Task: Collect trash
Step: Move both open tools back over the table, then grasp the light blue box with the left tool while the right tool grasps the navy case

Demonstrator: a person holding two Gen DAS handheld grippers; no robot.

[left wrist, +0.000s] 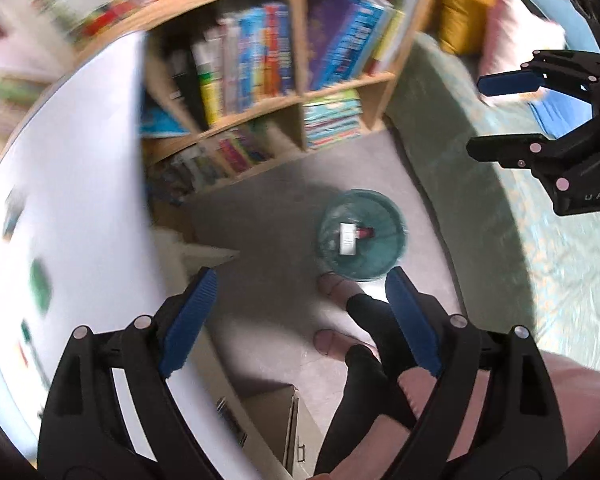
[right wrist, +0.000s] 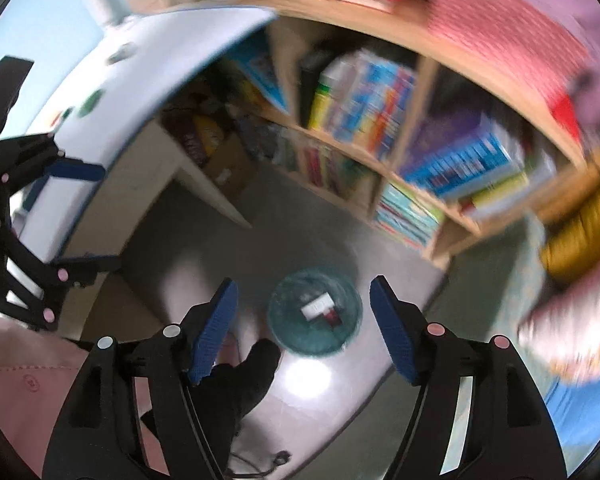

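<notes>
Both views point steeply down at the floor: teal wastebasket sits lower centre of frame, holding a white carton and a small red item beside it. Left hand-held gripper jaws spread wide, nothing between the blue pads; right hand-held gripper likewise apart and empty, wastebasket visible through the gap. White tabletop fills the left of the left-wrist view, bookshelf across the top; both frames motion-blurred.

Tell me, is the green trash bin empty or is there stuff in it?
Not empty. The green trash bin holds a white piece and something small and red, both resting on its bottom.
</notes>
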